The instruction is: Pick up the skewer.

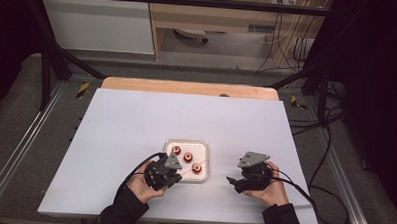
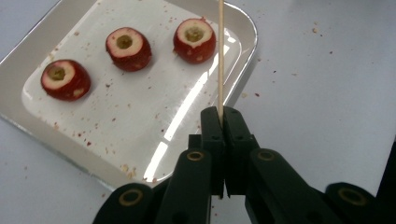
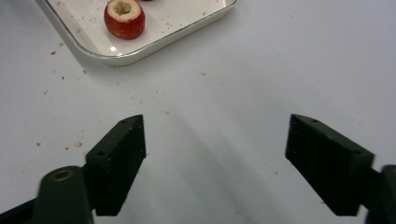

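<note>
Skewer (image 2: 220,56) clamped in left gripper (image 2: 223,112); right gripper (image 3: 215,163) wide, empty; tip to be centred on cored fruit (image 2: 194,40) hollow

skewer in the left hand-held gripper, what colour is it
Pale tan, like bare wood. The skewer shows best in the left gripper view, pinched between the left hand-held gripper's jaws.

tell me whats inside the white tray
Three cored red fruits and scattered crumbs lie in the white tray. The skewer in the left gripper crosses one corner.
</note>
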{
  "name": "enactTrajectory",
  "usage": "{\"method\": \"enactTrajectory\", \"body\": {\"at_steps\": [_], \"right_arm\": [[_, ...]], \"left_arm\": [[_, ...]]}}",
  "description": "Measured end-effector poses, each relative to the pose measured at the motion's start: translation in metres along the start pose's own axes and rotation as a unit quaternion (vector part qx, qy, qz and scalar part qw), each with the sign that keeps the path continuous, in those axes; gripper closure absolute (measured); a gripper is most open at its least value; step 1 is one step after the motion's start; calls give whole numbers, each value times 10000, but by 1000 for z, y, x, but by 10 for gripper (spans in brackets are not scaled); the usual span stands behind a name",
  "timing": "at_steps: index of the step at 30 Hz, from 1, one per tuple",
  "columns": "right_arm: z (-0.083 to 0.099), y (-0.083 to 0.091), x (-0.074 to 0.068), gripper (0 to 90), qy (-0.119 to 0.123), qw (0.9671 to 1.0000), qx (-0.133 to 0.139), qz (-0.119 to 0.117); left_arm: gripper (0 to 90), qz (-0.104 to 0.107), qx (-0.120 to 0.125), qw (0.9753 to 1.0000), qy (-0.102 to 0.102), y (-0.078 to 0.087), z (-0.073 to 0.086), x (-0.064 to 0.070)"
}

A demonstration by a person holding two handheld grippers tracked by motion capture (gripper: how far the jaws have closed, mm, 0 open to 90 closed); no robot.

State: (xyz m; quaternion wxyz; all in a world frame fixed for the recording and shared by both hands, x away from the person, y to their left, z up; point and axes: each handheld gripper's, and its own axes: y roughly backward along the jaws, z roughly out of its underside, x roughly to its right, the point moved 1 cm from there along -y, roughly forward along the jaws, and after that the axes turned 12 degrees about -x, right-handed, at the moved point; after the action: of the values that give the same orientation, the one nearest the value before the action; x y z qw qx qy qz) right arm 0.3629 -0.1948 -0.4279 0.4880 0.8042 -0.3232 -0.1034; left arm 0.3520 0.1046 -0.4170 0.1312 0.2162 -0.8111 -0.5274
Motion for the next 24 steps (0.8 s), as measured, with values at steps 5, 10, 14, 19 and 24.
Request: {"method": "enactTrajectory", "body": {"at_steps": [5,10,14,19,24], "right_arm": [[-3,-2,1,134,-380,9989,34,-267],[-8,-4,3,77,-704,9961,46,-525],[-13,-5,3,40,-863,9938,68,-691],[-26,-4,-2,32,-887,9923,61,-857],[-43,-4,-6,29,-875,9921,16,-896]], "left_arm": [[884,-63,304,9991,296,3,17,-5],[884,-176,548,9968,549,6,35,-10],[884,-262,703,9948,695,8,47,-12],[884,-232,850,9930,780,9,57,-14],[883,-253,948,9919,806,9,64,-15]]}}
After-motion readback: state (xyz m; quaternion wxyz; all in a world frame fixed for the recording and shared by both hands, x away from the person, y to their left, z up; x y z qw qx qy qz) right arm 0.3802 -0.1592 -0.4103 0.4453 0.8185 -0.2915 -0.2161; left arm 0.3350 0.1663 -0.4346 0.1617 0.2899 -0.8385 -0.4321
